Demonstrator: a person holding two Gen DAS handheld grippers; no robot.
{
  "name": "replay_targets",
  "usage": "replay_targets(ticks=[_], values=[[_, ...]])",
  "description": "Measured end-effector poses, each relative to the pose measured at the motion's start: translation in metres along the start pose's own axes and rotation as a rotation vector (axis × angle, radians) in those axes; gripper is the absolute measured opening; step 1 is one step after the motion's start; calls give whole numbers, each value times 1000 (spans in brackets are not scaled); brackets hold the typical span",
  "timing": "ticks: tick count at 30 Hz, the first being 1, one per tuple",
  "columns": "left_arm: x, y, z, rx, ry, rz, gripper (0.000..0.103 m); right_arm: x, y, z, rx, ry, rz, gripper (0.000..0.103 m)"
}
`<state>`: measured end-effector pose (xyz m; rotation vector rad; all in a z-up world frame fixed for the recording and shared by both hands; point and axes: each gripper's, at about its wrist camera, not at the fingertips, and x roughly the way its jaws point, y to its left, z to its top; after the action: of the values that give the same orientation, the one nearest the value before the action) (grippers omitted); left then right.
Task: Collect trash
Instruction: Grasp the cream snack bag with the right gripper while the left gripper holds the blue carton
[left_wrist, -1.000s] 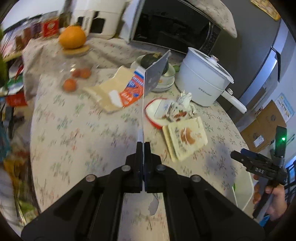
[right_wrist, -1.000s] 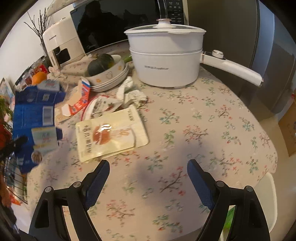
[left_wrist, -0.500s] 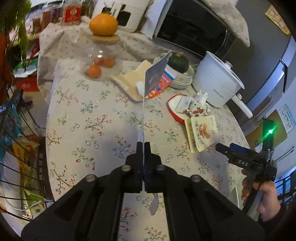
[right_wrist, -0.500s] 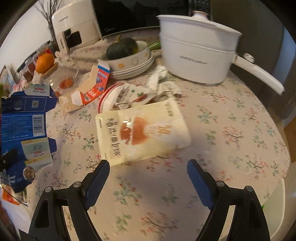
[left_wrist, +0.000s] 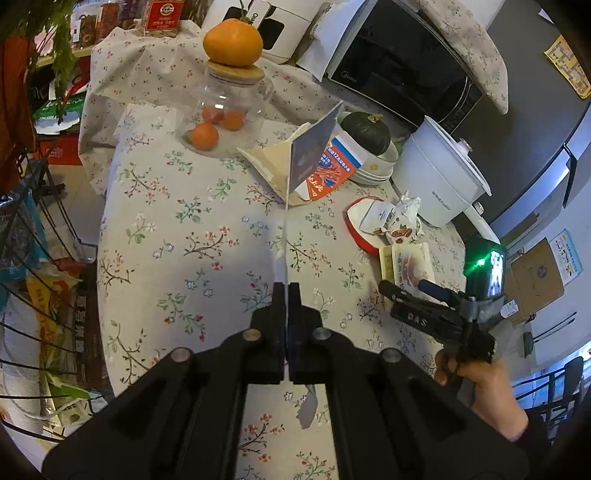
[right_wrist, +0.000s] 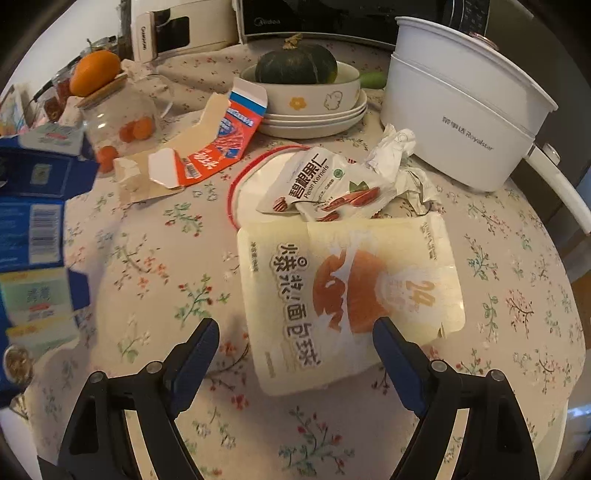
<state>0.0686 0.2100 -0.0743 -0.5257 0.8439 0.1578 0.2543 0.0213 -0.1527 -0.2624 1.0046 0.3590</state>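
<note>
The right gripper (right_wrist: 295, 354) hangs over the near edge of the yellow bread bag (right_wrist: 347, 299), which lies flat on the flowered tablecloth (right_wrist: 155, 258) in front of the white pot (right_wrist: 461, 122). Its jaws stand wide but are starting to close, and the bag's lower corner lies between them without either pad touching it yet. The left gripper (left_wrist: 285, 295) is clamped shut on a flattened blue carton (left_wrist: 312, 155), held up on edge above the tablecloth, left of the pot. The bag is thin and flat, so the pads may slide over it or pinch the tablecloth instead, dragging cloth and nearby things. Just behind the bag, toward the pot, a nut packet (right_wrist: 317, 184) and crumpled paper (right_wrist: 399, 162) rest on a red-rimmed lid (right_wrist: 240, 192); pulling the bag could scatter them. The carton could slip if the left hand tilts.
</note>
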Motion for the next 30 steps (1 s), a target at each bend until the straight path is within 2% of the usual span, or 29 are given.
replay_targets(ticks=[4,7,11,16,23,30], values=[[-1,0,1,-1,-2,-11,1,9,-5,1,25,7,18,60],[-3,-1,1,0,-5,-21,1,17,-11,-1,74,53,84,11],[-2,-3,0,3,-1,-22,1,10,-16,-5,82,57,106,4],[-8,-8,-1,-8,-12,-40,1,-10,-25,-9,74,43,117,1],[-10,-16,-2,-7,-8,-62,1,-46,-41,-16,79,19,134,1],[-10,-27,-9,23,10,-80,1,-93,-56,-15,82,-52,129,1]])
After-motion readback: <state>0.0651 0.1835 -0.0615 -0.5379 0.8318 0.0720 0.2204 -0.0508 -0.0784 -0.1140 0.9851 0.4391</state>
